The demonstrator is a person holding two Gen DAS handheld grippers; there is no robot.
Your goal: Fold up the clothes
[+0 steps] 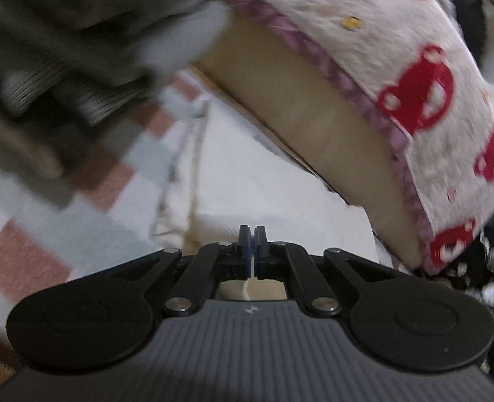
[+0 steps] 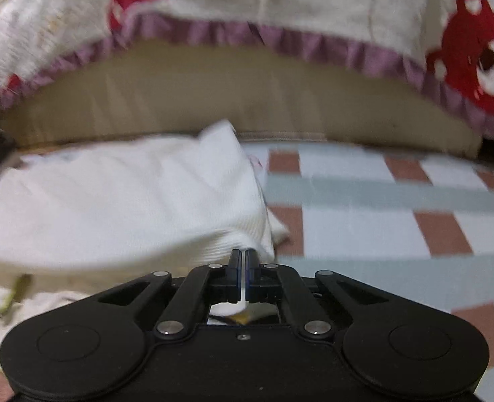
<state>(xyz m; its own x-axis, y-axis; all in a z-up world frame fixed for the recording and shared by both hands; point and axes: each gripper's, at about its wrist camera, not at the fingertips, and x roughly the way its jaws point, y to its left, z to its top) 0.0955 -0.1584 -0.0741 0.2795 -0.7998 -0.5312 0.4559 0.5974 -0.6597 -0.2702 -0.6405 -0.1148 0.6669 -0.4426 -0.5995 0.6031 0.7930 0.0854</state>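
**Both tongs pinched on the white garment**

My right gripper (image 2: pixel 243 251) has its jaws pressed together on the white ribbed garment (image 2: pixel 129 197); a sliver of that cloth runs down between the pads and bunches out behind them. My left gripper (image 1: pixel 253 231) is likewise closed to a hairline gap, with pale cloth showing in the slit and behind the pads, so it nips the same garment (image 1: pixel 247 174) at another edge.

The garment lies on the checked sheet (image 2: pixel 364 234), white with grey-green bands and brick-red squares, and in the right wrist view it spreads left of my jaws. Beyond the garment runs a tan cushion edge (image 2: pixel 213 100), touching the sheet. Draped over that edge hangs a cream blanket (image 2: pixel 280 0) with red bear figures and a mauve frilled hem. In the left wrist view a blurred grey ribbed cloth (image 1: pixel 62 43) hangs above the sheet, left of the blanket.

I can read no writing anywhere.
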